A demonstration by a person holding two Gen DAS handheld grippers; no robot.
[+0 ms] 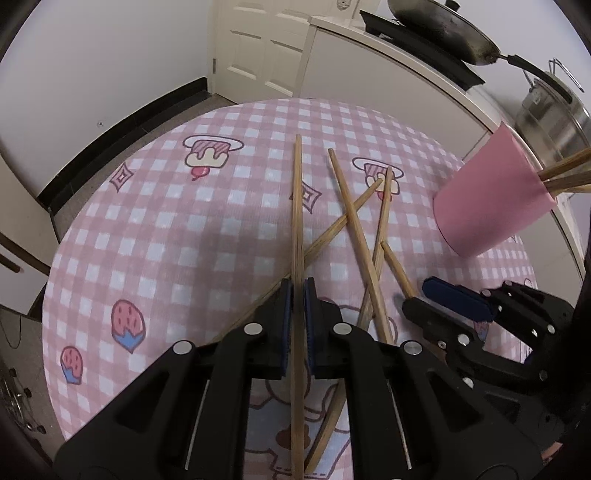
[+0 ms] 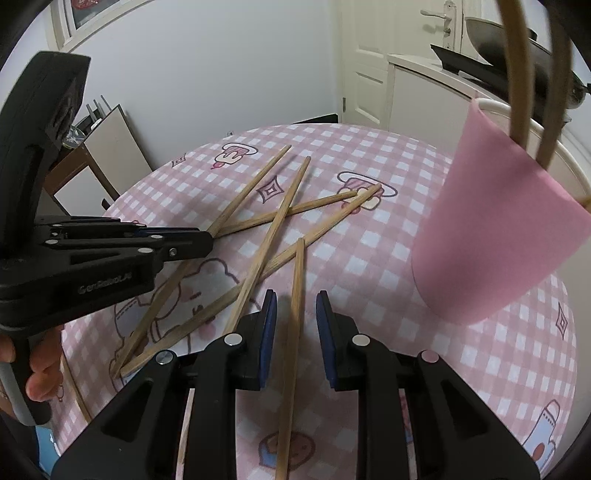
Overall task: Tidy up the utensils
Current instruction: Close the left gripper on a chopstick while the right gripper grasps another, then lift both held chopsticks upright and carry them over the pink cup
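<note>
Several wooden chopsticks lie crossed on the pink checked tablecloth. My left gripper is shut on one chopstick that points straight ahead; it also shows in the right wrist view. My right gripper is open, its jaws on either side of another chopstick that lies on the cloth. The right gripper shows in the left wrist view. A pink cup holding chopsticks stands at the right; it also shows in the left wrist view.
The round table's edge curves off to the left and far side. A white counter with a wok and a steel pot stands behind the cup. A door is at the back.
</note>
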